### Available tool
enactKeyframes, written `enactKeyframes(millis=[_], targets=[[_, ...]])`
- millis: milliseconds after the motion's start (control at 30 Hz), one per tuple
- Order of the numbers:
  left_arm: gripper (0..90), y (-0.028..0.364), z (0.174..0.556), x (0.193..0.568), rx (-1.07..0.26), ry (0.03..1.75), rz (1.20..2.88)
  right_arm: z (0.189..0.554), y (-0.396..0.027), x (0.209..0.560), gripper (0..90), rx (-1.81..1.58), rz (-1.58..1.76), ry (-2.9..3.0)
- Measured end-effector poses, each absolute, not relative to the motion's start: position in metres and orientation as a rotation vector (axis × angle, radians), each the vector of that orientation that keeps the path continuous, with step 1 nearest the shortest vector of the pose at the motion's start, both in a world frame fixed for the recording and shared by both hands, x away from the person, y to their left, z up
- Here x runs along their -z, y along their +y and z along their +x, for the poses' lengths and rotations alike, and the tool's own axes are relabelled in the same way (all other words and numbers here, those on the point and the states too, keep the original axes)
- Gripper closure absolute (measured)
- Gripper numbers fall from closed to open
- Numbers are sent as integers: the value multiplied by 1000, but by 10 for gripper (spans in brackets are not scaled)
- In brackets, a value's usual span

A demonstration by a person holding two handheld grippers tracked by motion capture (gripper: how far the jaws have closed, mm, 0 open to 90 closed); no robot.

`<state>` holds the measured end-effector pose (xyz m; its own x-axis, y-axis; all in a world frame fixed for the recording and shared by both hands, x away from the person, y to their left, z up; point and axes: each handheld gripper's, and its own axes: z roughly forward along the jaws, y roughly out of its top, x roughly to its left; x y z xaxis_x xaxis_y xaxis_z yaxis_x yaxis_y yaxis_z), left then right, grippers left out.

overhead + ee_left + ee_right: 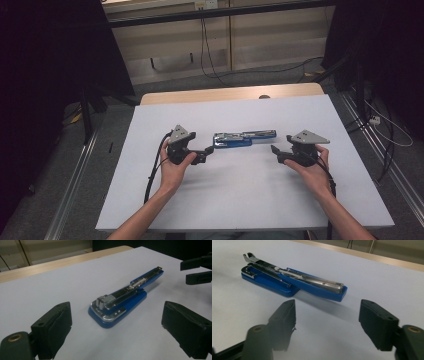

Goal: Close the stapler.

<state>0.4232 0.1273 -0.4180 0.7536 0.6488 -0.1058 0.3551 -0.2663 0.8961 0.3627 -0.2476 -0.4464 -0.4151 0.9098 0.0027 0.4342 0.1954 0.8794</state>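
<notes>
Jaws spread and empty on both sides: the left gripper [204, 154] and the right gripper [276, 153] flank a blue stapler [244, 138] lying swung open flat on the white table [240, 200], each with nothing between its pads. In the left gripper view the black pads [56, 327] stand wide, the stapler's base end just ahead of them and untouched. In the right gripper view the jaws frame bare table just short of the stapler's other end, the blue top arm with its metal staple channel facing up; there is a clear gap between pads and plastic.

The stapler lies lengthways between the two tools, a little farther from the person than either, its base toward the left gripper and its opened arm toward the right.

The work in hand looks to be closing in on the stapler from both ends. Done well, that likely means the left jaws settling squarely over the base to pin it, pads on the blue sides rather than the slick metal, while the right jaws take the free arm near its tip, where a hinged part gives the most leverage. Coming in level should keep the stapler from skating across the smooth sheet.

Both of the person's forearms enter from the near edge of the table, hands cupped under the tools, grippers held low and angled inward toward the stapler, grey three-cornered plates uppermost.
</notes>
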Motion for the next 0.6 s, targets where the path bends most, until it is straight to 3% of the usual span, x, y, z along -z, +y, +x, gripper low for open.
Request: enactKeyframes(millis=[267,600], targets=[[98,114,433,417,-361,787,1880,367,-246,447,414,-1164,1268,1958],[101,101,451,420,-413,787,1880,372,-244,450,621,-1156,1259,1989]])
